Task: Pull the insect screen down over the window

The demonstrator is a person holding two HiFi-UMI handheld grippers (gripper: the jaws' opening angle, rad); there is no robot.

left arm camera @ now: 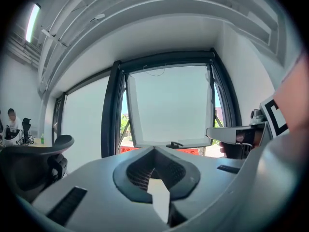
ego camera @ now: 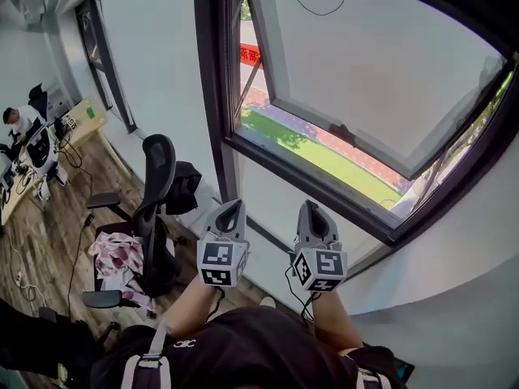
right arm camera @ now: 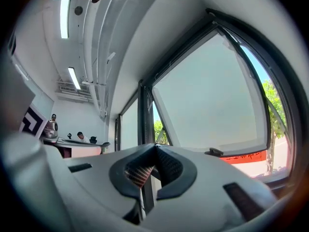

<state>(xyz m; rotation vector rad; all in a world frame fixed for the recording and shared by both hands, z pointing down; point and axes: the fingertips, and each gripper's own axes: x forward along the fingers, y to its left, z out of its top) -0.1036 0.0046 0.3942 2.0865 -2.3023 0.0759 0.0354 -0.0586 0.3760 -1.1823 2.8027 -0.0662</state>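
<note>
The window (ego camera: 357,96) has a dark frame and an outward-tilted frosted sash (ego camera: 381,63) with a handle (ego camera: 339,131) on its lower rail. A thin cord loop (ego camera: 318,10) hangs at the top; no insect screen shows across the opening. My left gripper (ego camera: 233,207) and right gripper (ego camera: 310,207) are side by side below the sill, both shut and empty, pointing up at the window. In the left gripper view the shut left gripper (left arm camera: 154,149) aims at the sash (left arm camera: 169,105) and handle (left arm camera: 174,144). In the right gripper view the shut right gripper (right arm camera: 155,147) faces the sash (right arm camera: 212,100).
A black office chair (ego camera: 156,205) stands to my left with patterned cloth (ego camera: 117,256) on its seat and a dark garment (ego camera: 185,186) behind it. A desk (ego camera: 49,148) with a seated person (ego camera: 15,121) is at far left. A white wall (ego camera: 454,290) lies under the window.
</note>
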